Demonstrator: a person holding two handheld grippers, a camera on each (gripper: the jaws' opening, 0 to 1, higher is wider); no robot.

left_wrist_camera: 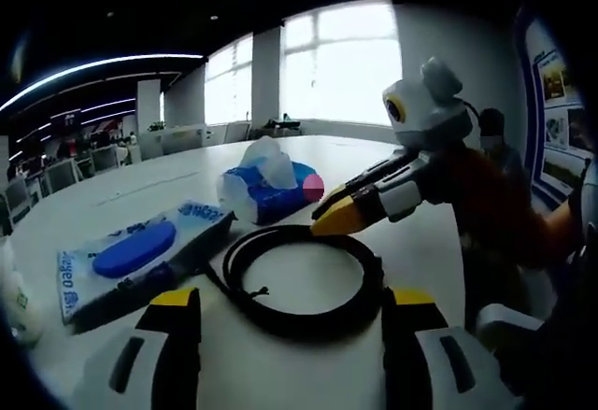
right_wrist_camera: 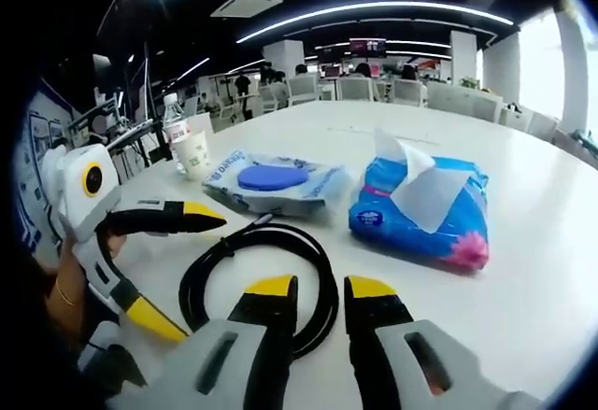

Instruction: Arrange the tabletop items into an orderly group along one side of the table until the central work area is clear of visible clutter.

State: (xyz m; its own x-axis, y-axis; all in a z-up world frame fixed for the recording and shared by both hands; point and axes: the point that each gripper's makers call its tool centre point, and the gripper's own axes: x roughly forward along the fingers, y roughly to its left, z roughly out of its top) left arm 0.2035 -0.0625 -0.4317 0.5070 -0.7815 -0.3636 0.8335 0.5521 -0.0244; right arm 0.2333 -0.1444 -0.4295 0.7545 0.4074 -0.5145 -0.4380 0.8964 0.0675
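Observation:
A black cable coil [left_wrist_camera: 299, 279] [right_wrist_camera: 257, 284] lies on the white table [left_wrist_camera: 420, 242], just ahead of both grippers. My left gripper [left_wrist_camera: 294, 296] is open wide, its jaws standing either side of the coil's near edge with nothing held. The left gripper [right_wrist_camera: 198, 275] also appears in the right gripper view, spread beside the coil. My right gripper [right_wrist_camera: 320, 287] hovers over the coil's near rim with only a narrow gap between its jaws and nothing in it. In the left gripper view the right gripper [left_wrist_camera: 329, 214] points at the coil's far side. Behind the coil lie a wet-wipes pack [left_wrist_camera: 131, 256] [right_wrist_camera: 276, 181] with a blue lid and a blue tissue pack [left_wrist_camera: 266, 190] [right_wrist_camera: 420, 209].
A water bottle [right_wrist_camera: 173, 116] and a paper cup [right_wrist_camera: 194, 153] stand at the table's far left edge. A person's orange sleeve [left_wrist_camera: 505, 214] and hand [right_wrist_camera: 65, 298] hold the grippers. Bare table [right_wrist_camera: 523, 279] stretches to the right of the tissue pack. Office desks and chairs stand beyond.

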